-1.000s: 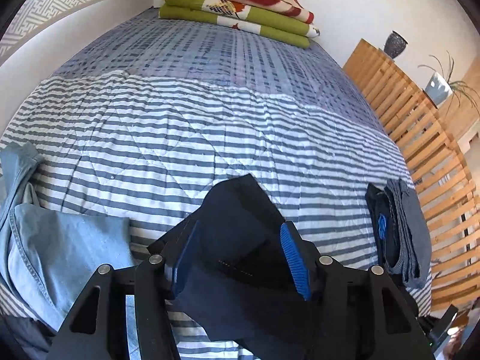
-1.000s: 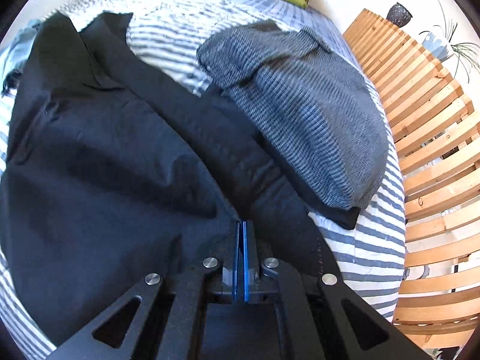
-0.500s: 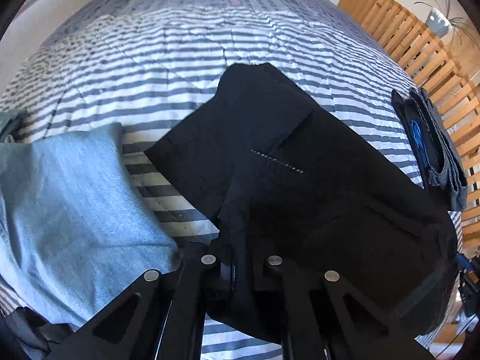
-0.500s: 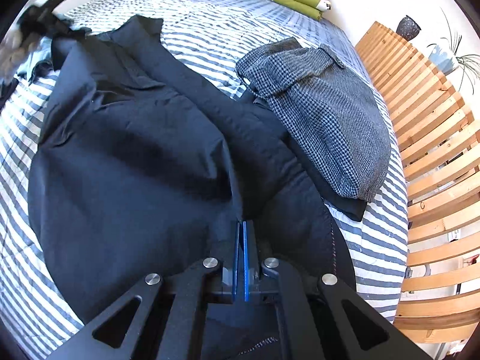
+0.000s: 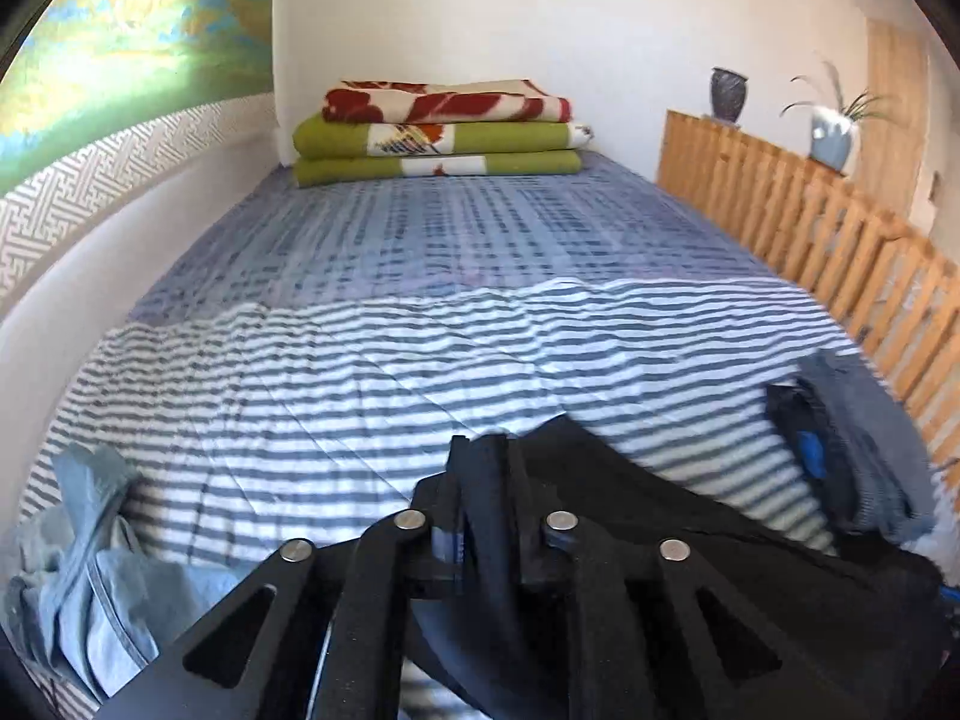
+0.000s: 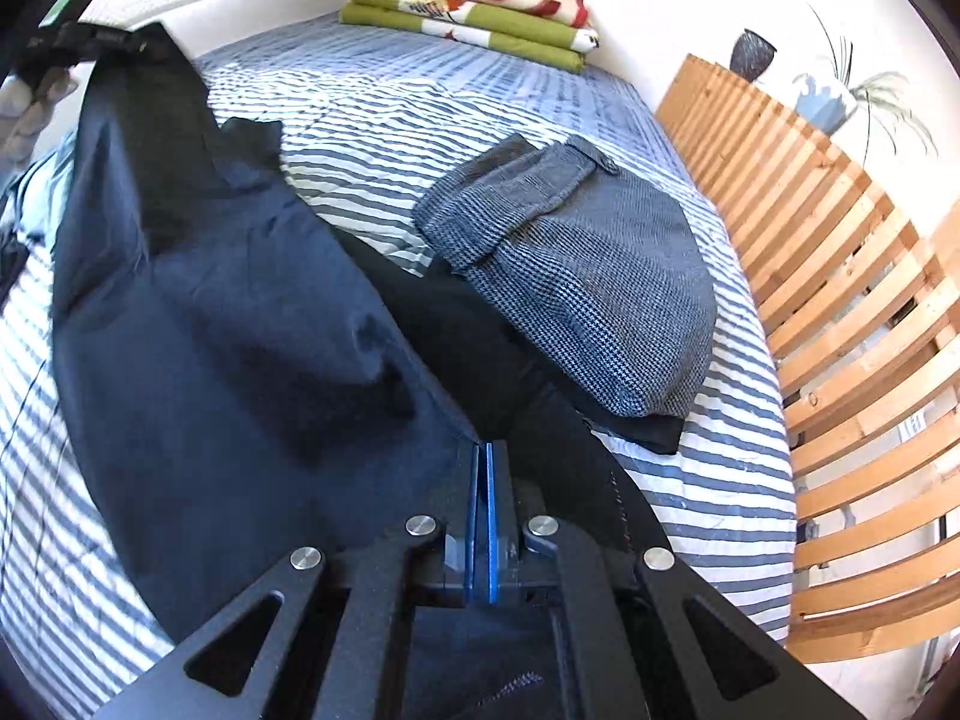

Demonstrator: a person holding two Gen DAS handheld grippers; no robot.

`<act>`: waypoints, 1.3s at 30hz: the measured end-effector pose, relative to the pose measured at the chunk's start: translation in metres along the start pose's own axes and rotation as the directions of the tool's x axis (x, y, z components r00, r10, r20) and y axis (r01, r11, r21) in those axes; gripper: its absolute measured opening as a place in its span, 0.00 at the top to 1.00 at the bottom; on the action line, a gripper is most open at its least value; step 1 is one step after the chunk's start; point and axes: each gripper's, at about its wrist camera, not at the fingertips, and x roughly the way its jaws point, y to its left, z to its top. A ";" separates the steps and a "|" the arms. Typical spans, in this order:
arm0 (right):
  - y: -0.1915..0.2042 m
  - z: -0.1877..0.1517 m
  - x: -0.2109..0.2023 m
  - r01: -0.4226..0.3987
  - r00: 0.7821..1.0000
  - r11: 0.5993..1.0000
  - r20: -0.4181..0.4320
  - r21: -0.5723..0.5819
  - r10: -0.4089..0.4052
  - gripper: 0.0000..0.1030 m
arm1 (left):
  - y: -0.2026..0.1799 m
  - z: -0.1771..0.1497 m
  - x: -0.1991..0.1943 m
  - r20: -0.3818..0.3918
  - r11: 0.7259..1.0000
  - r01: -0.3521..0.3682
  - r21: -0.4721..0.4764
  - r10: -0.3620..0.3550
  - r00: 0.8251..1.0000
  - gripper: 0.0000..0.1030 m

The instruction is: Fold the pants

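Dark navy pants [image 6: 228, 330] hang stretched between my two grippers above the striped bed. My right gripper [image 6: 482, 468] is shut on one edge of the cloth, blue pads pressed together. In the left wrist view my left gripper [image 5: 489, 480] is shut on a bunched fold of the same pants [image 5: 690, 516], which trail down to the right. The left gripper [image 6: 90, 42] also shows at the upper left of the right wrist view, holding its corner high.
A folded grey houndstooth garment [image 6: 576, 264] lies on a dark one near the bed's right side. Light blue jeans [image 5: 84, 570] are heaped at the left. Folded blankets [image 5: 438, 132] sit at the head. A wooden slat rail [image 6: 840, 312] borders the right edge.
My left gripper went from open to shut on the pants, then lifted its corner off the bed. The right gripper stayed shut and the cloth rose with both.
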 end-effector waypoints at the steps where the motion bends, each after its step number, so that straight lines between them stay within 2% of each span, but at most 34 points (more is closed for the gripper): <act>1: -0.001 0.003 0.007 0.002 1.000 1.000 -0.013 0.013 -0.002 0.98 | 0.002 0.004 0.023 -0.087 1.000 -0.005 -0.020 0.003 0.996 0.54; 2: -0.001 0.006 0.016 0.003 1.000 1.000 -0.031 0.023 -0.002 0.98 | 0.008 0.004 0.045 -0.168 0.997 0.024 -0.078 -0.037 0.985 0.50; 3: -0.001 0.008 0.027 -0.008 0.998 1.000 -0.056 0.025 0.009 0.97 | 0.013 0.003 0.053 -0.194 0.993 0.022 -0.113 -0.044 0.980 0.50; 5: 0.000 0.011 0.048 -0.015 0.993 1.000 -0.118 0.012 0.016 0.97 | 0.022 0.000 0.048 -0.164 0.988 0.009 -0.152 -0.034 0.986 0.52; 8: -0.001 0.012 0.058 0.005 0.992 1.000 -0.126 0.002 -0.005 0.96 | 0.030 -0.012 0.024 -0.155 0.986 0.034 -0.161 -0.059 0.986 0.52; 10: -0.003 0.012 0.054 0.009 0.993 1.000 -0.117 0.000 -0.009 0.93 | 0.038 -0.032 0.002 -0.163 0.978 0.084 -0.192 -0.117 0.980 0.52; 11: -0.004 0.012 0.051 0.006 0.993 1.000 -0.114 0.006 -0.005 0.91 | 0.037 -0.051 -0.009 -0.185 0.973 0.121 -0.195 -0.158 0.970 0.52; 13: -0.009 0.012 0.039 0.005 0.995 1.000 -0.099 0.030 -0.002 0.84 | 0.025 -0.081 -0.016 -0.236 0.977 0.140 -0.162 -0.176 0.956 0.51; 15: -0.014 0.009 0.019 -0.003 0.998 0.998 -0.065 0.061 0.007 0.66 | 0.013 -0.111 -0.013 -0.294 0.972 0.175 -0.157 -0.215 0.931 0.51; 16: -0.017 0.007 0.008 -0.018 0.999 0.997 -0.044 0.076 0.021 0.64 | 0.008 -0.126 -0.012 -0.310 0.967 0.180 -0.180 -0.230 0.923 0.51; 19: -0.027 -0.012 -0.034 -0.042 0.999 0.990 -0.010 0.137 0.044 0.63 | 0.014 -0.158 -0.002 -0.329 0.916 0.225 -0.333 -0.337 0.882 0.50; 20: -0.029 -0.022 -0.048 -0.053 0.998 0.985 -0.004 0.165 0.055 0.60 | 0.013 -0.167 0.002 -0.333 0.897 0.234 -0.374 -0.366 0.869 0.49; 22: -0.034 -0.047 -0.074 -0.108 0.994 0.967 -0.003 0.232 0.112 0.55 | 0.006 -0.177 0.008 -0.339 0.879 0.256 -0.403 -0.403 0.850 0.49; 23: -0.032 -0.061 -0.085 -0.135 0.990 0.959 -0.009 0.249 0.141 0.54 | -0.001 -0.181 0.010 -0.343 0.877 0.265 -0.402 -0.412 0.844 0.49; 25: -0.022 -0.086 -0.096 -0.137 0.987 0.965 -0.050 0.225 0.152 0.53 | -0.011 -0.184 0.005 -0.327 0.890 0.254 -0.380 -0.386 0.863 0.48; 28: 0.000 -0.120 -0.097 -0.069 0.987 0.986 -0.134 0.154 0.090 0.52 | -0.022 -0.196 -0.012 -0.308 0.868 0.306 -0.391 -0.436 0.846 0.48; 32: -0.006 -0.163 -0.085 -0.050 0.972 0.971 -0.210 0.233 0.101 0.52 | -0.040 -0.222 -0.054 -0.307 0.876 0.357 -0.324 -0.454 0.836 0.48; 35: -0.020 -0.189 -0.078 0.004 0.966 0.960 -0.249 0.279 0.068 0.52 | -0.060 -0.247 -0.081 -0.334 0.858 0.425 -0.290 -0.506 0.795 0.48; 39: -0.033 -0.214 -0.070 -0.057 0.953 0.920 -0.252 0.389 0.166 0.50 | -0.096 -0.268 -0.103 -0.375 0.870 0.450 -0.200 -0.493 0.785 0.48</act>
